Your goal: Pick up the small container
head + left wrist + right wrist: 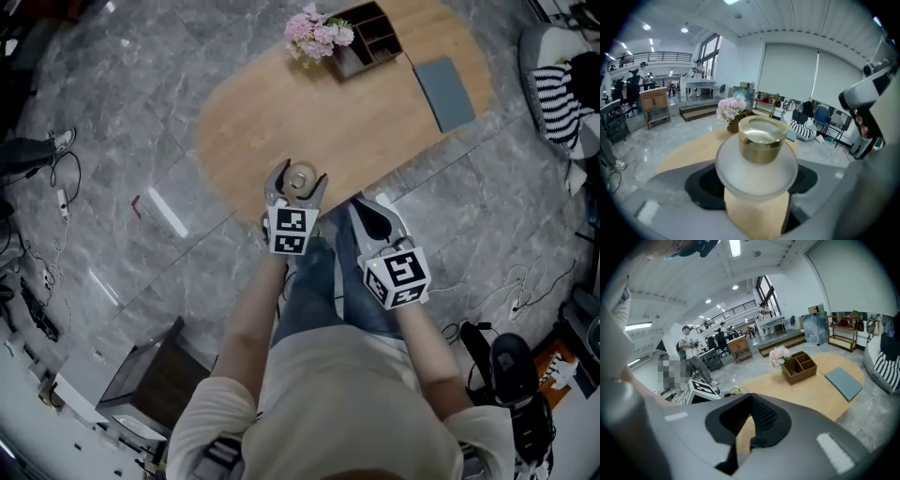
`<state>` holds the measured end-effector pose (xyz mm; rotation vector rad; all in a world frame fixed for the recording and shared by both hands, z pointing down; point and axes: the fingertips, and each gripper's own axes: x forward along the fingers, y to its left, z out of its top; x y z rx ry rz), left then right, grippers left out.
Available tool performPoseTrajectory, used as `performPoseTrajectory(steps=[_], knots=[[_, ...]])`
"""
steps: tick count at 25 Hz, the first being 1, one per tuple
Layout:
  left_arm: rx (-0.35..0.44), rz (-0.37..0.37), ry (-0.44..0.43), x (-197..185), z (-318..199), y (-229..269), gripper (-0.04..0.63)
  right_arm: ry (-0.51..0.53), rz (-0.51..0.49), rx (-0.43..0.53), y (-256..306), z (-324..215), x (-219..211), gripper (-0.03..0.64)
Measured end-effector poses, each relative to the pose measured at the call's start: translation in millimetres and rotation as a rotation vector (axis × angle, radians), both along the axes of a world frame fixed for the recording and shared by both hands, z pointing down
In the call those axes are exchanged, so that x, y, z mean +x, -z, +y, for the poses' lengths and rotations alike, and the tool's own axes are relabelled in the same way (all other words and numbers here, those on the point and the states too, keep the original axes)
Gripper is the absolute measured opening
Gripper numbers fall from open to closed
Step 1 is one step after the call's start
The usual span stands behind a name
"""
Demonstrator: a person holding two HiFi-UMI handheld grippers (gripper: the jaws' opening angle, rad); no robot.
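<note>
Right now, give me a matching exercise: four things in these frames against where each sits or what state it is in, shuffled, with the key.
Things:
1. small container
2. pink flowers
3. grey pad
4. right gripper

Places or states:
A. jaws together, nothing in them
B. lying flat at the right end of the table
C. between the jaws of the left gripper
D. beside the wooden organiser

Pairs: 1-C, 2-D, 3-B, 4-A.

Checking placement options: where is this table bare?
Bare wood spans the middle of the table, between the small container in the left gripper at the near edge and the flowers and wooden organizer. The far end is crowded; the grey pad takes the right side.
</note>
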<state>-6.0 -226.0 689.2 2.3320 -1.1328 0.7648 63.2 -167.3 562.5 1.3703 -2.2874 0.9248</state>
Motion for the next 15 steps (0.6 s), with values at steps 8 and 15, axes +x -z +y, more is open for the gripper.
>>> performPoseTrajectory(steps=[8,15], knots=[[0.025,0.037,0.035,-18,29,63,0.354,-0.025,0.022,0.062,40,23,0,-0.002],[0.049,0.047,0.048,-33,55,110,0.354,-0.031,0.041,0.125,78,43,-4,-0.002]])
